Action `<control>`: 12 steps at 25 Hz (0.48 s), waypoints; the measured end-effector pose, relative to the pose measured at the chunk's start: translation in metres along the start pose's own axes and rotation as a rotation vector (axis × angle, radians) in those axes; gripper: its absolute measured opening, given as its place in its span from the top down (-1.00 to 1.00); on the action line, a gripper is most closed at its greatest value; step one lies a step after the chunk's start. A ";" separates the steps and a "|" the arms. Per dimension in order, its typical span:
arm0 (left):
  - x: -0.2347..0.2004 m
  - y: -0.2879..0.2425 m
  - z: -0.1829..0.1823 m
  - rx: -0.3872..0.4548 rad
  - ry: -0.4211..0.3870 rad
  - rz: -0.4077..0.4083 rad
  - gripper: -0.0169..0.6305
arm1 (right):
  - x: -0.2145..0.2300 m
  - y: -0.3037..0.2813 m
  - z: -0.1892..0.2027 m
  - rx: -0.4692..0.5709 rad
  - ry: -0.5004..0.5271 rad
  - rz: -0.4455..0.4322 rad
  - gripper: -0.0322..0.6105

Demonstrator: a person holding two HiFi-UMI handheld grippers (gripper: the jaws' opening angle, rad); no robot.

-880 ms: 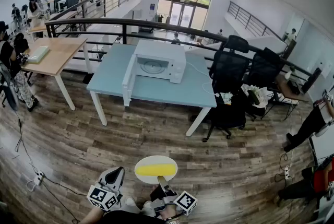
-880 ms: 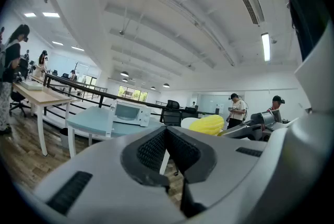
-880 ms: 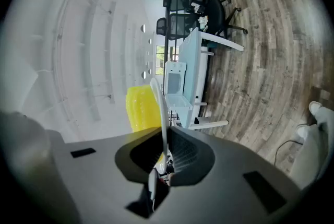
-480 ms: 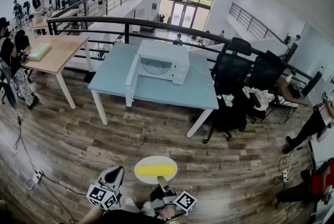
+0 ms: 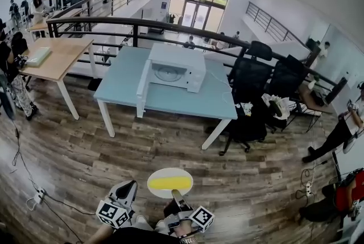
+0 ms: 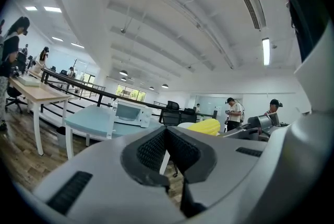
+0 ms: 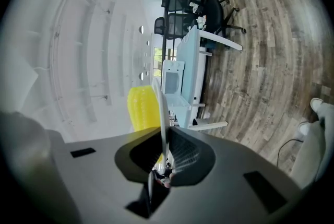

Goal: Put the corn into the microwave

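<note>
A yellow corn cob lies on a white round plate, held over the wooden floor at the bottom of the head view. My right gripper is shut on the plate's near rim. In the right gripper view the plate shows edge-on between the jaws, with the corn on its left. My left gripper hangs just left of the plate, shut on nothing. The white microwave stands far ahead on a pale blue table, its door swung open.
Black office chairs stand at the table's right end. A wooden desk with people by it is at the left, and a black railing runs behind the table. Cables lie on the floor at the left.
</note>
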State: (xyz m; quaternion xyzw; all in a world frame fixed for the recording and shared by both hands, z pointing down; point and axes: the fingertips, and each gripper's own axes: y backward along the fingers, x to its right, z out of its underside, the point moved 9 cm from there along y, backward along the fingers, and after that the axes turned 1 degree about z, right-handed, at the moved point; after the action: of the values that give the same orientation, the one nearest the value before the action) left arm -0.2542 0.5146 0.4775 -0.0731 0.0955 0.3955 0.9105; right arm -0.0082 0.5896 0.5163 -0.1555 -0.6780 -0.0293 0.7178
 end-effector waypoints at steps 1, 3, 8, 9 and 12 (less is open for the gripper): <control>-0.003 -0.001 -0.001 0.005 0.001 0.005 0.94 | 0.000 -0.003 0.001 0.005 0.002 0.003 0.81; -0.008 -0.002 -0.006 0.014 0.003 0.018 0.94 | -0.002 -0.008 0.005 0.016 0.007 0.000 0.81; -0.018 -0.001 -0.009 0.029 0.011 0.055 0.94 | -0.003 -0.020 0.019 0.044 -0.008 -0.017 0.81; -0.020 0.000 -0.010 0.031 0.015 0.061 0.94 | -0.004 -0.022 0.022 0.048 -0.018 -0.014 0.81; -0.025 0.001 -0.012 0.048 0.041 0.073 0.94 | -0.002 -0.027 0.028 0.053 -0.032 -0.016 0.81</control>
State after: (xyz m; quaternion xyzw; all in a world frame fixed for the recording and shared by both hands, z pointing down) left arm -0.2734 0.4951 0.4719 -0.0558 0.1265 0.4243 0.8949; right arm -0.0425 0.5705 0.5198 -0.1314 -0.6911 -0.0146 0.7106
